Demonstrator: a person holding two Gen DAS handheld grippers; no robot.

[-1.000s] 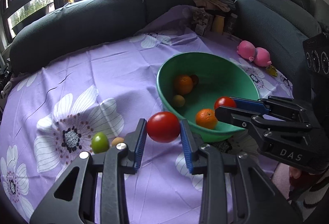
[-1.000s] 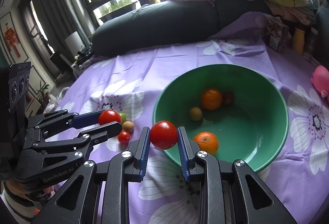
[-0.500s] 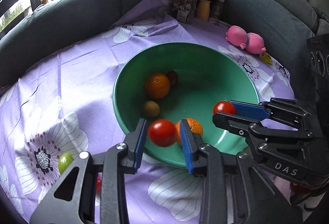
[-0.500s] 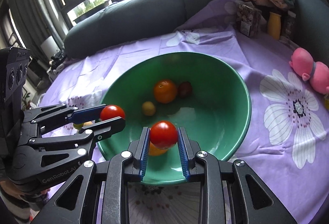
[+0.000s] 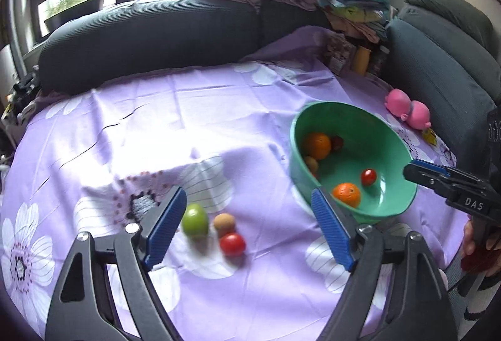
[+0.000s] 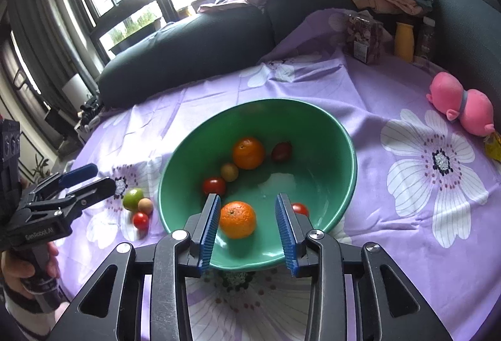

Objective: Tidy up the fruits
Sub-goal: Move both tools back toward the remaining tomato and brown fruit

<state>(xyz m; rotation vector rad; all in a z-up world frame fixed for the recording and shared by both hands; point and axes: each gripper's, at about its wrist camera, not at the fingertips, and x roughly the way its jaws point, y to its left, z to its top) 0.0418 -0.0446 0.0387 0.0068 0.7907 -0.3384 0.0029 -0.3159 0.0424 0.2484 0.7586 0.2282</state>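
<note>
Both tongs are empty and apart: left tongs have just been opening wide, nothing between them, hanging over the purple cloth on the table near the loose fruit; right tongs have just been opening a little, hanging over the near rim of the green bowl, with an orange seen through the gap but lying on the bowl floor, not gripped. In the bowl: two oranges, two tomatoes, a small brown fruit, a dark red one. One tomato is half hidden behind the right pad, close to the rim. Outside the bowl, just beside it on the cloth: lime, small tan fruit, tomato, bunched and nearly touching. Risks, as I judge them: 1) the three are clustered, so closing on one likely nudges the others and round fruit will roll on the cloth, maybe off the table edge. 2) Tomato is soft, so a hard clamp bruises or splits it. 3) Left view is motion-blurred, so aim may be off on approach. 4) Right tongs sit low at the bowl rim; a careless pull-back could hook and tip the bowl. 5) Both tongs work close together, so collision is possible.
</note>
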